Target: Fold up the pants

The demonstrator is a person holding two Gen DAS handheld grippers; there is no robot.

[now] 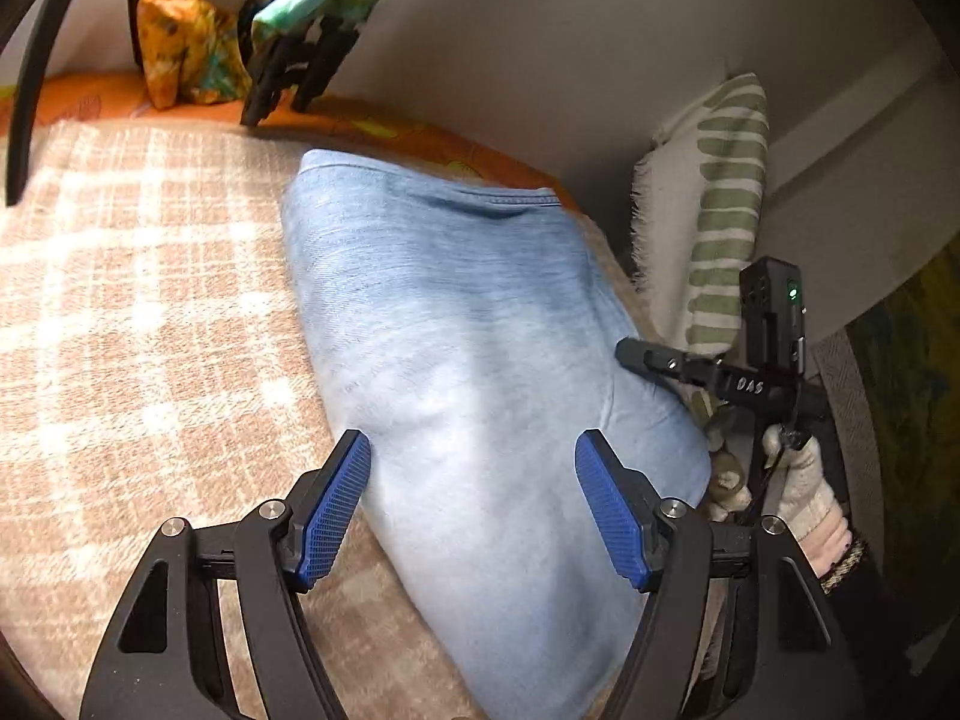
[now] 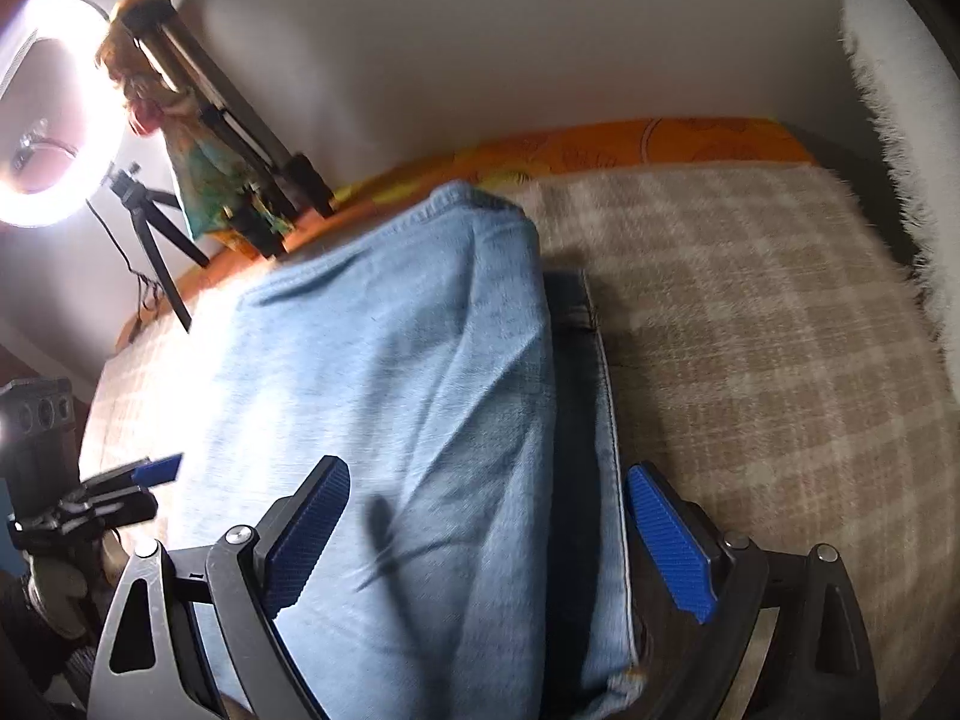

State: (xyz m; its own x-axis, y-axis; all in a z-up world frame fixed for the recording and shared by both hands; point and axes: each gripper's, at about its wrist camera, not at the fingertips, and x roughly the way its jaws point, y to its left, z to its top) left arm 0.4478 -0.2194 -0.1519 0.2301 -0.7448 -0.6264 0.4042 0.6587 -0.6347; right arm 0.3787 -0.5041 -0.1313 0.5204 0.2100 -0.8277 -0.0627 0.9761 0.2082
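Note:
Light blue denim pants [image 1: 468,348] lie folded in a long stack on a beige plaid blanket [image 1: 132,300]. My left gripper [image 1: 473,450] is open and empty, its blue pads over the near part of the pants. My right gripper [image 2: 487,480] is also open and empty above the pants [image 2: 390,360], whose upper layer lies over a lower layer [image 2: 603,396] at the right edge. In the left wrist view the right gripper [image 1: 630,354] shows at the pants' right side. In the right wrist view the left gripper [image 2: 162,471] shows at the left.
An orange sheet [image 2: 660,144] borders the blanket [image 2: 750,330] along the wall. A striped fringed pillow [image 1: 714,210] stands at the right. A lit ring light [image 2: 42,120] with a small tripod [image 2: 150,228] and colourful fabric [image 1: 186,48] on a stand sit at the far edge.

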